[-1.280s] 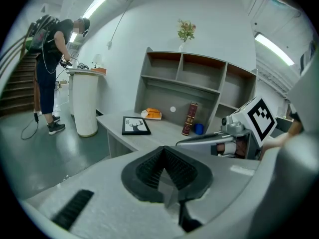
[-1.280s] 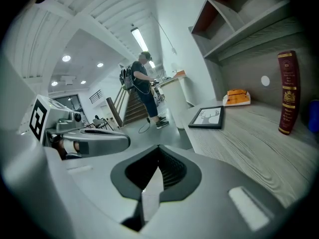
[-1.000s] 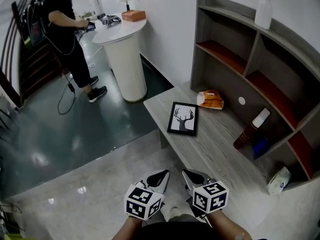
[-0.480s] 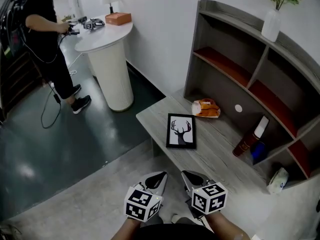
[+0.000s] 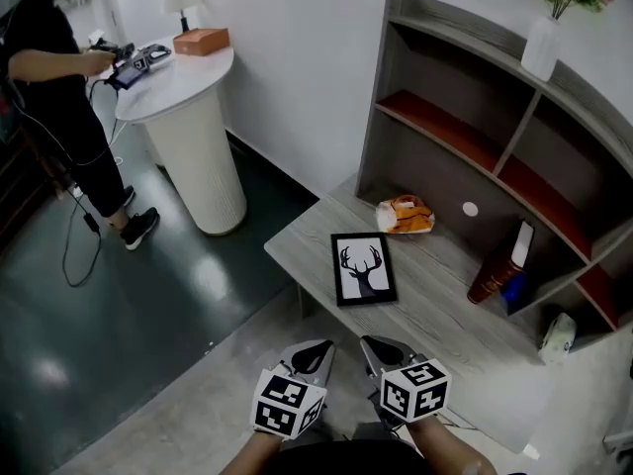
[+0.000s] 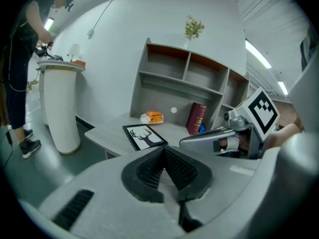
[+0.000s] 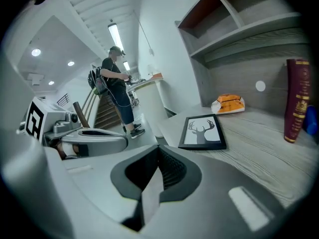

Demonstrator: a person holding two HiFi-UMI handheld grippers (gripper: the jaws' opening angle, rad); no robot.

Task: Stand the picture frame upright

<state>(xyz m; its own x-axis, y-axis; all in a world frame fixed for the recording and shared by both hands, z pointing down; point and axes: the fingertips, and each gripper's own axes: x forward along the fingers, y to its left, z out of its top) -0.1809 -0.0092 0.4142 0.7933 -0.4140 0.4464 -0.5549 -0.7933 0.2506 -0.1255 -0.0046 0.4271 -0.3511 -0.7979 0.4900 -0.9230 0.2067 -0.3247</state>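
**Frame flat, both grippers closed on nothing**

We are holding the left gripper [image 5: 315, 352] and right gripper [image 5: 379, 352] side by side, off the bench's [image 5: 435, 325] front edge. Each has its jaws pressed together and empty. The frame [image 5: 365, 269] is lying face up near the bench's left end, apart from both grippers. Only the head view is showing the white pack [image 5: 557, 336] at the right end. The right gripper view is showing the red book [image 7: 297, 99] standing upright by the back edge.

Near edge of the surface [image 5: 435, 310] is sitting open around the picture frame [image 5: 365, 269]. Orange snack bag [image 5: 404, 215] is crowding in just behind it, a tall maroon thing [image 5: 499, 262] is standing well right, and the shelf unit [image 5: 435, 171] is walling off the back edge.
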